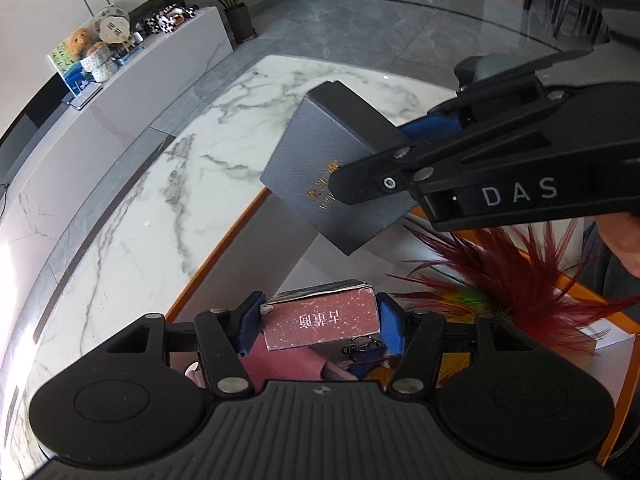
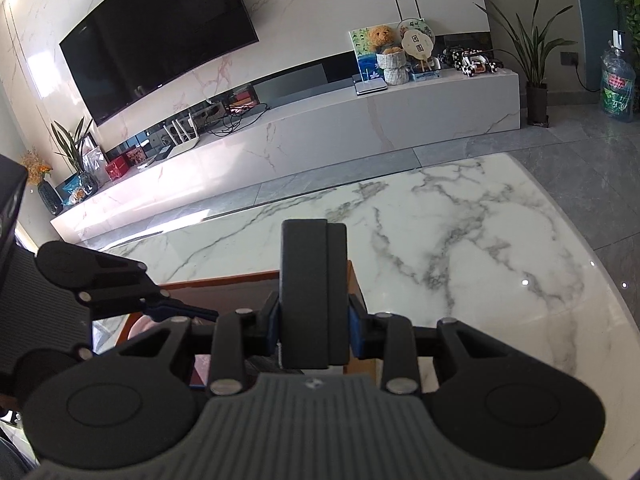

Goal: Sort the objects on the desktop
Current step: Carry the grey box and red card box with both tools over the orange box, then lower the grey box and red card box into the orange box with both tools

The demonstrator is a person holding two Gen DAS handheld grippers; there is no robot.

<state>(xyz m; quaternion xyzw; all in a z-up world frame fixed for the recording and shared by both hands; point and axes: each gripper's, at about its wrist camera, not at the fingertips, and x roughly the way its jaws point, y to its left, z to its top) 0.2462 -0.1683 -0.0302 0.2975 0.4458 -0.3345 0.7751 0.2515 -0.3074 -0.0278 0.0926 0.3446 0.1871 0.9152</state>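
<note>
Right hand-held gripper (image 2: 313, 330) clamped on grey box (image 1: 336, 168), held in air above orange-rimmed tray (image 1: 216, 258) at desk (image 1: 132, 216) edge, left hand-held gripper (image 1: 318, 320) pads pressing red box (image 1: 320, 320) sides, inside tray beside feathers (image 1: 520, 280).
</note>
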